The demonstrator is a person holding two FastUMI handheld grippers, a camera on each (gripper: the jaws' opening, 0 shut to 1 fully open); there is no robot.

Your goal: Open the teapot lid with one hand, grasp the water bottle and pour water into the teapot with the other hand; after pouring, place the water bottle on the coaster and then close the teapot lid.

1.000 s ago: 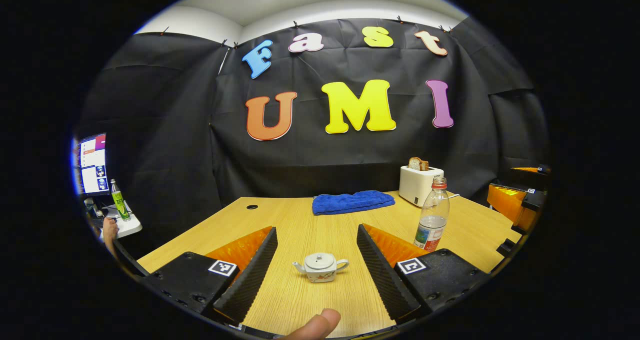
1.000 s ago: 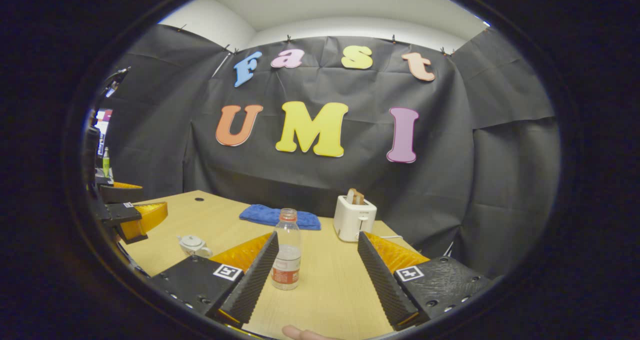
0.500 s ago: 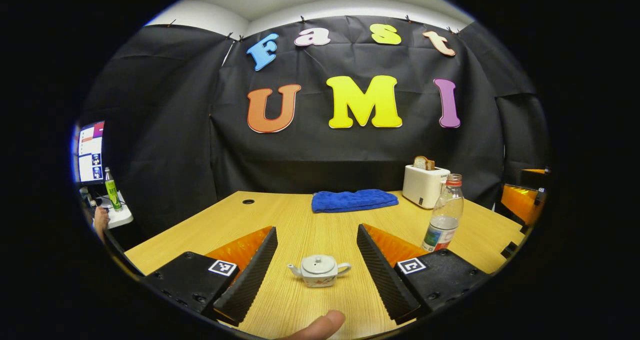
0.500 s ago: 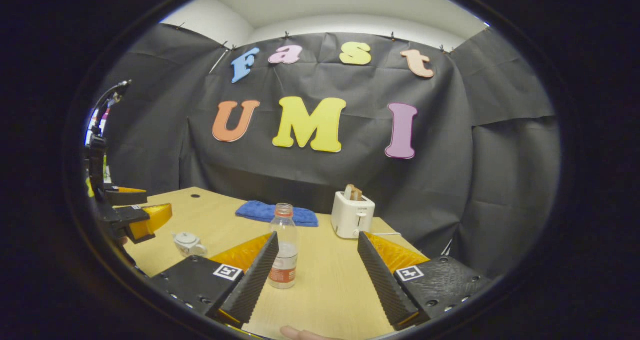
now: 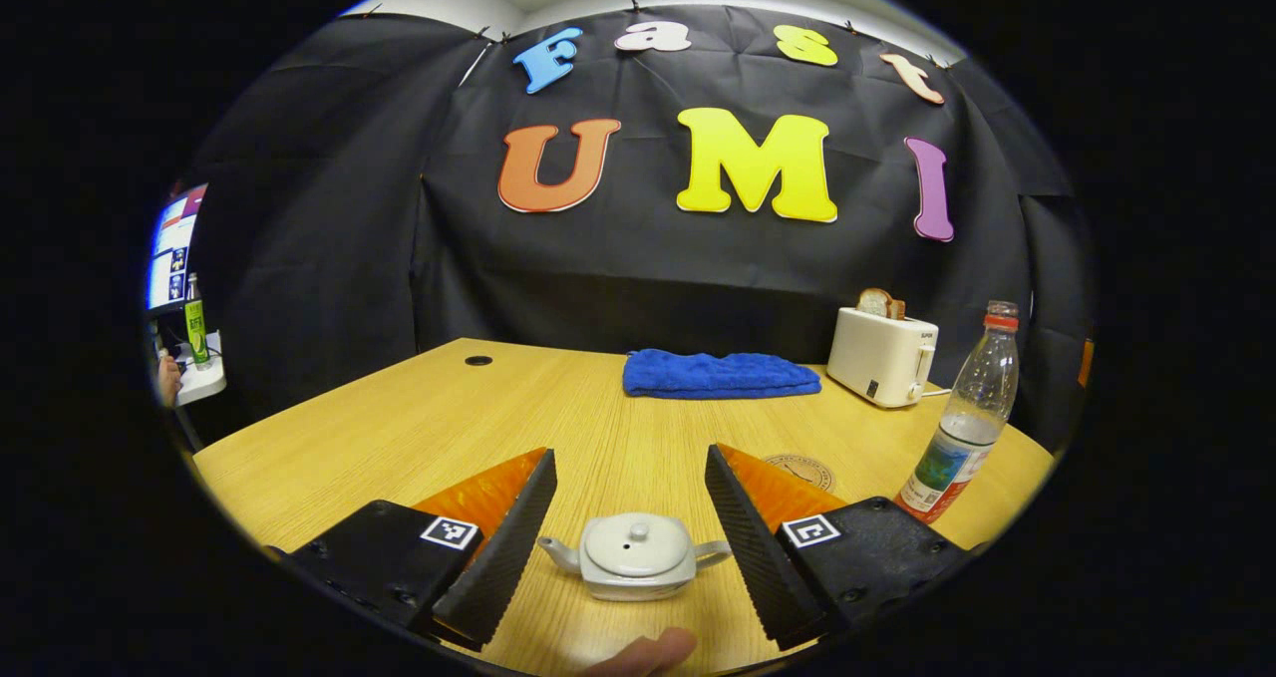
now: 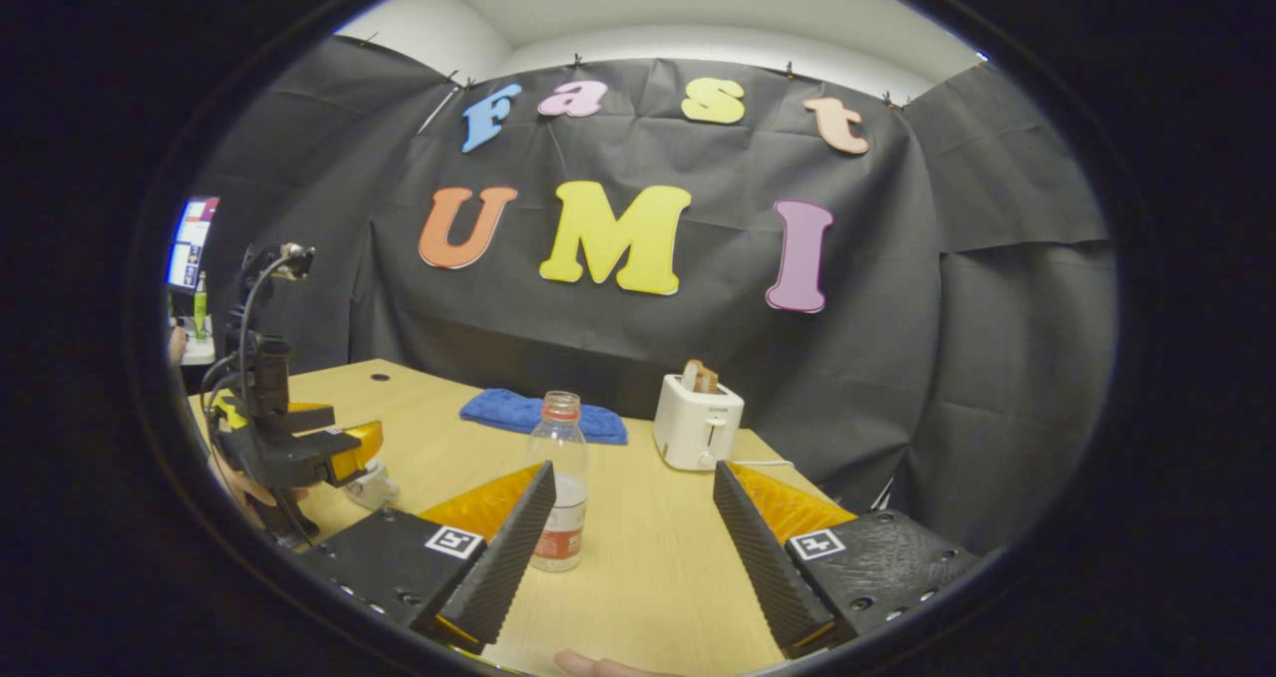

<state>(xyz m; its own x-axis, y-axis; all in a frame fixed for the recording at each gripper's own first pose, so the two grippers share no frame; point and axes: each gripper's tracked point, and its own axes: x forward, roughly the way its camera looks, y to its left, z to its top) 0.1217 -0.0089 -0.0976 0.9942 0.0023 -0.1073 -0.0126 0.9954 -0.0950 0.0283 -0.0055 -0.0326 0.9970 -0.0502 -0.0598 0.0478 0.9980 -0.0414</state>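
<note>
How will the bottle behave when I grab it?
The bottle stands tall and narrow, so a nudge likely tips it. It looks under half full, so probably light, with water sloshing. Its clear thin wall may flex between the right gripper's open jaws.

No text can be read: the water bottle (image 5: 959, 426) label and coaster (image 5: 800, 470) print are too small.
</note>
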